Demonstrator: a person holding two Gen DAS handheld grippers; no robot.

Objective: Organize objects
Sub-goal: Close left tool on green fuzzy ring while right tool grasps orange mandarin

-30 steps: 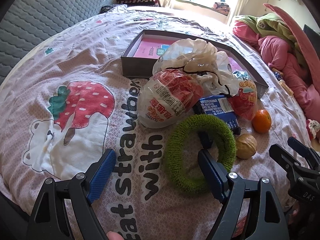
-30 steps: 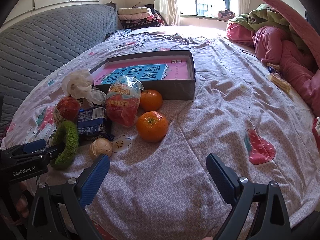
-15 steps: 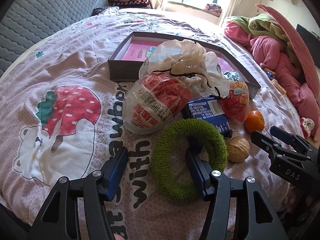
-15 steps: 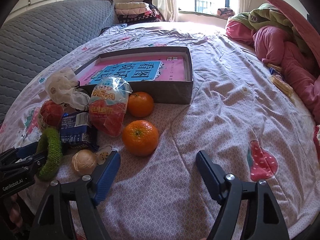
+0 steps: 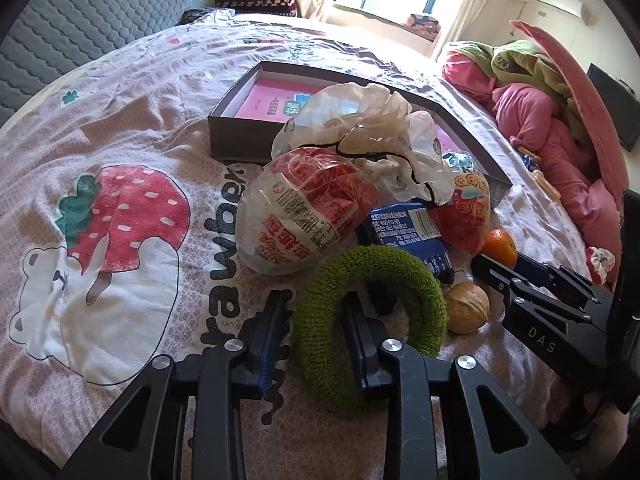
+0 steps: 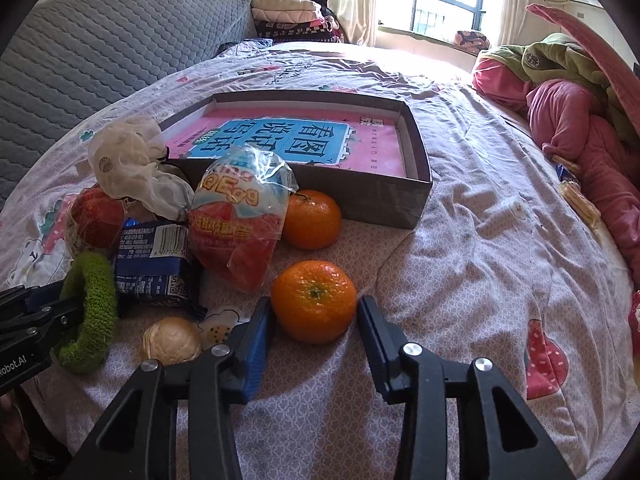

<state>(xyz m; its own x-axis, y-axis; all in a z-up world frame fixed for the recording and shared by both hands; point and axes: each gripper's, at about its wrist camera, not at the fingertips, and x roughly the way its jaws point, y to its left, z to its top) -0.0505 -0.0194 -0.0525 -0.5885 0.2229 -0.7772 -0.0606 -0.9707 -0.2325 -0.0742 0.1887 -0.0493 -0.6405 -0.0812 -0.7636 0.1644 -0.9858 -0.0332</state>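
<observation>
We see a bed [image 6: 460, 240] with a pile of things beside a flat gray box [image 6: 360, 196]. A pink book [image 6: 304, 144] lies inside the box.

Our left gripper [image 5: 316, 332] has its fingers narrow, one outside and one inside a fuzzy green ring [image 5: 372, 312]. They sit on both sides of the ring's left part and look like they squeeze it. The ring lies on the bed, in front of the box. A walnut [image 5: 466, 307] sits just beside the ring.

Our right gripper [image 6: 316, 322] has its fingers close on both sides of an orange [image 6: 314, 300]. We cannot tell if they touch it. This orange is in front of the box. A second orange [image 6: 312, 218] sits right against the box wall. A red snack bag [image 6: 236, 216], a blue packet [image 6: 154, 264] and a white plastic bag [image 6: 132, 164] lie near the box too.
</observation>
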